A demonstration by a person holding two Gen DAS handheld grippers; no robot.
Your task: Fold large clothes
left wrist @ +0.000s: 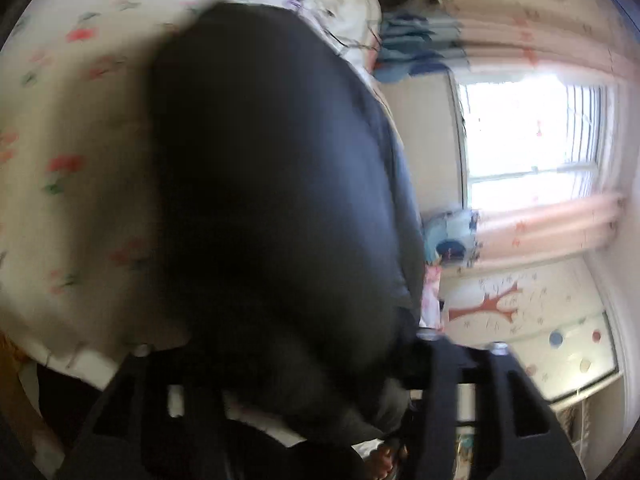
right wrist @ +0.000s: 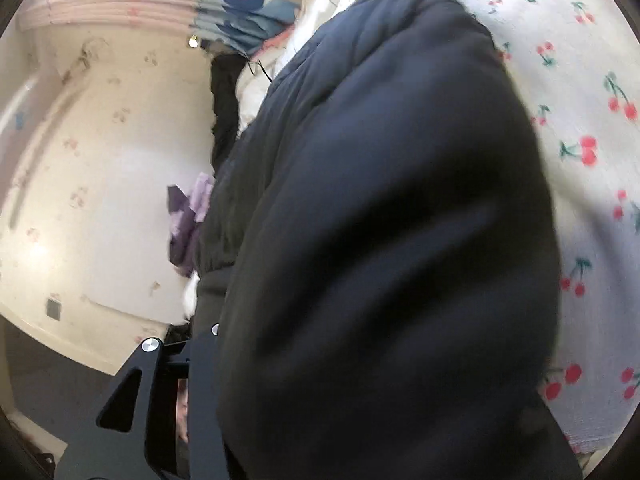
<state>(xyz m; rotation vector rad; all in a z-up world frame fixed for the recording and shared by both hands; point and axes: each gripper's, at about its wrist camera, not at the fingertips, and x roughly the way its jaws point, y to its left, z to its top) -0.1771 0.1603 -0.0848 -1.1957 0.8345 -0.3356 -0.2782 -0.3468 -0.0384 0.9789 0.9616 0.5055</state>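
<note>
A big dark padded jacket (left wrist: pixel 272 184) fills the middle of the left wrist view, raised over the cherry-print bedsheet (left wrist: pixel 72 120) and casting a shadow on it. The left gripper (left wrist: pixel 284 344) has a thick bunch of the jacket wedged between its two black fingers (left wrist: pixel 460 384). In the right wrist view the same jacket (right wrist: pixel 392 208) bulges over the right gripper (right wrist: pixel 360 344). Only one of its fingers (right wrist: pixel 200 360) shows, with the cloth pressed against its inner side; the other is buried under the fabric. The pads of both grippers are hidden by the cloth.
The bedsheet (right wrist: pixel 580 160) spreads beyond the jacket. A white duvet (left wrist: pixel 340 12), blue folded clothes (left wrist: pixel 416 48) and a purple cloth (right wrist: pixel 188 220) lie by the bed's far side. A bright window (left wrist: pixel 532 140) with pink curtains (left wrist: pixel 540 224) is beyond.
</note>
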